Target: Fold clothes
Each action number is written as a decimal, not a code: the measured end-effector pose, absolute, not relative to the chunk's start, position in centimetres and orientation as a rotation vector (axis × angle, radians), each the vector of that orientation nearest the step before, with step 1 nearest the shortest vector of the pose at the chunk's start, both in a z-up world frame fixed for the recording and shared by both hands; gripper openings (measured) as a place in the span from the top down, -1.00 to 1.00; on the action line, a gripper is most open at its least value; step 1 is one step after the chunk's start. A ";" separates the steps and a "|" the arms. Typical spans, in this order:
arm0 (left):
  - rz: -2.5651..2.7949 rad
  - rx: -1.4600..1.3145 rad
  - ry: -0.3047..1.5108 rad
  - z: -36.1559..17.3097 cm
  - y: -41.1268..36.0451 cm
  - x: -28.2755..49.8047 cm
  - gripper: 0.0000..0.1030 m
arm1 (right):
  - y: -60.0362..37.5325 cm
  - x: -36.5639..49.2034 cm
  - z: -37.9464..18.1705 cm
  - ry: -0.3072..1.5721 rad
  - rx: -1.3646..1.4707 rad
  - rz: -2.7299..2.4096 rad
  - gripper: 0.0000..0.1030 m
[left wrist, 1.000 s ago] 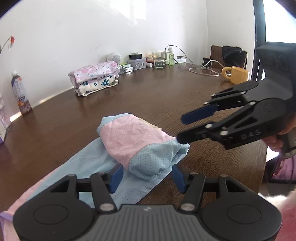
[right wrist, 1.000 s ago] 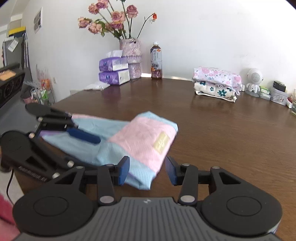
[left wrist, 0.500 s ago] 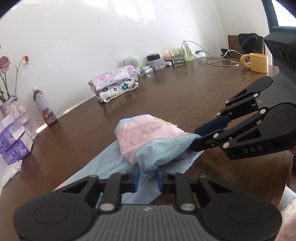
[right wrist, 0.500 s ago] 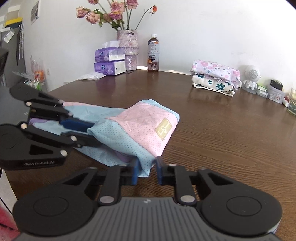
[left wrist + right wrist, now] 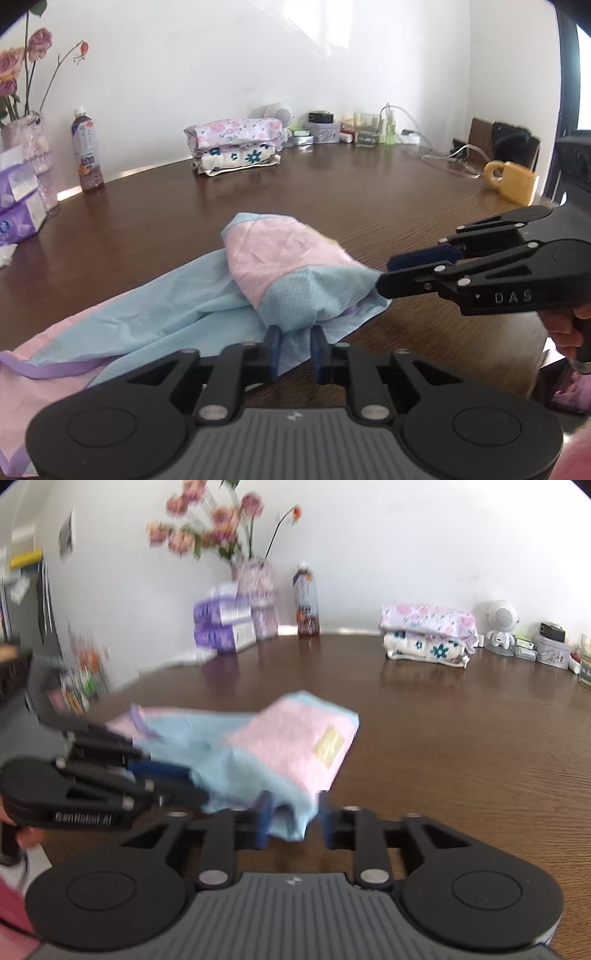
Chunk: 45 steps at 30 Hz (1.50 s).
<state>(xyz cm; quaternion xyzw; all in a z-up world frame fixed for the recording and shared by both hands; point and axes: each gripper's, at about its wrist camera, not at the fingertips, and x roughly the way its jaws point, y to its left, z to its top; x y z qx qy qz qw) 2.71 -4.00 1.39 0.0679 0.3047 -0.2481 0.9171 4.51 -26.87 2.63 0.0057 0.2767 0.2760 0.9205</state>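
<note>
Garment [image 5: 295, 273] in pink and pale blue mesh is lying partly folded near the front edge of the brown counter [image 5: 369, 206], its pink panel doubled over the blue body and a lilac-trimmed portion trailing off toward the left. Left tongs [image 5: 294, 350] are gripping the hanging blue edge of the upper fold, the two blue pads nearly closed with cloth between them. Right tongs [image 5: 384, 275] are pinching the neighbouring corner of the same fold from the side; in the blurred right wrist view the right tongs [image 5: 291, 821] show blue cloth sitting between their pads with some gap, so the firmness of that pinch is uncertain. Fabric is judged thin, light and limp, draping and creasing freely, offering no stiffness to push against. Hold is best taken at corners and hemmed edges, both layers together, since a single slippery layer may slide out. Stack of folded floral clothes [image 5: 236, 146] is resting well apart, near the wall.
</note>
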 end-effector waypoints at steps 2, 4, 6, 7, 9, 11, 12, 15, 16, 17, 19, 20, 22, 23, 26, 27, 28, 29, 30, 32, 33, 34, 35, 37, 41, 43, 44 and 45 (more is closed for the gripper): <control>-0.522 0.087 0.609 2.3 -3.5 2.9 0.17 | -27.5 5.4 3.2 0.559 0.058 0.560 0.25; -0.516 0.050 0.603 2.9 -3.3 3.6 0.13 | -28.0 6.4 3.7 0.557 0.095 0.547 0.25; -0.502 0.019 0.610 3.2 -3.3 4.6 0.13 | -27.7 7.7 3.3 0.582 0.104 0.515 0.25; -0.491 0.008 0.622 3.1 -3.4 5.1 0.13 | -27.4 8.4 2.9 0.605 0.119 0.505 0.25; -0.494 -0.028 0.655 2.5 -3.3 5.6 0.18 | -27.1 9.5 2.0 0.648 0.161 0.514 0.26; -0.500 -0.064 0.689 1.9 -3.2 6.1 0.24 | -26.6 10.0 1.3 0.674 0.177 0.536 0.26; -0.502 -0.082 0.705 1.6 -3.1 6.3 0.39 | -26.3 9.9 1.0 0.676 0.171 0.547 0.31; -0.518 -0.133 0.741 0.8 -2.8 6.6 0.65 | -25.5 9.4 0.5 0.668 0.137 0.582 0.33; -0.523 -0.149 0.744 0.7 -2.6 6.6 0.69 | -25.2 9.2 0.5 0.662 0.124 0.588 0.34; -0.529 -0.166 0.746 0.6 -2.4 6.5 0.70 | -25.0 9.1 0.5 0.656 0.113 0.594 0.35; -0.536 -0.194 0.748 0.3 -2.0 6.7 0.70 | -24.6 8.9 0.6 0.646 0.100 0.603 0.35; -0.539 -0.207 0.751 0.2 -1.8 6.8 0.70 | -24.5 8.8 0.6 0.643 0.097 0.605 0.35; -0.551 -0.228 0.764 0.0 -1.5 6.9 0.66 | -24.6 8.7 0.8 0.637 0.099 0.607 0.32; -0.556 -0.239 0.767 0.0 -1.3 6.9 0.61 | -24.8 8.7 1.0 0.632 0.109 0.610 0.30; -0.562 -0.274 0.762 0.5 -0.7 6.9 0.25 | -25.8 8.8 1.8 0.601 0.136 0.598 0.23; -0.555 -0.283 0.754 0.8 -0.5 7.0 0.16 | -26.2 8.9 2.2 0.588 0.145 0.588 0.19; -0.543 -0.290 0.743 1.2 -0.2 7.2 0.09 | -26.7 9.1 2.5 0.572 0.156 0.573 0.18; -0.528 -0.296 0.731 1.6 0.0 7.6 0.07 | -27.0 9.5 2.8 0.558 0.167 0.552 0.18; -0.508 -0.301 0.725 2.0 0.1 8.1 0.05 | -27.4 10.0 3.0 0.550 0.174 0.529 0.18; -0.468 -0.313 0.714 2.8 0.2 9.5 0.04 | -27.8 11.5 3.1 0.558 0.183 0.485 0.18; -0.460 -0.322 0.716 3.0 0.1 10.4 0.05 | -27.9 12.3 2.9 0.573 0.187 0.472 0.19; -0.453 -0.332 0.719 3.1 0.0 11.3 0.05 | -27.9 13.1 2.7 0.593 0.197 0.468 0.19; -0.446 -0.349 0.733 3.2 -0.2 12.2 0.05 | -27.8 13.8 2.4 0.616 0.213 0.471 0.19; -0.434 -0.394 0.765 2.9 -0.5 14.1 0.05 | -27.6 15.2 1.8 0.657 0.239 0.473 0.19; -0.378 -0.461 0.821 1.7 -1.1 16.9 0.09 | -26.5 16.6 0.5 0.712 0.254 0.466 0.19; -0.354 -0.497 0.841 0.8 -1.0 17.7 0.21 | -26.2 16.8 0.0 0.727 0.272 0.479 0.27; -0.351 -0.522 0.848 0.4 -0.9 18.0 0.24 | -26.1 16.8 -0.1 0.728 0.275 0.487 0.30; -0.347 -0.547 0.856 0.0 -0.7 18.2 0.31 | -25.9 16.8 -0.2 0.729 0.276 0.497 0.35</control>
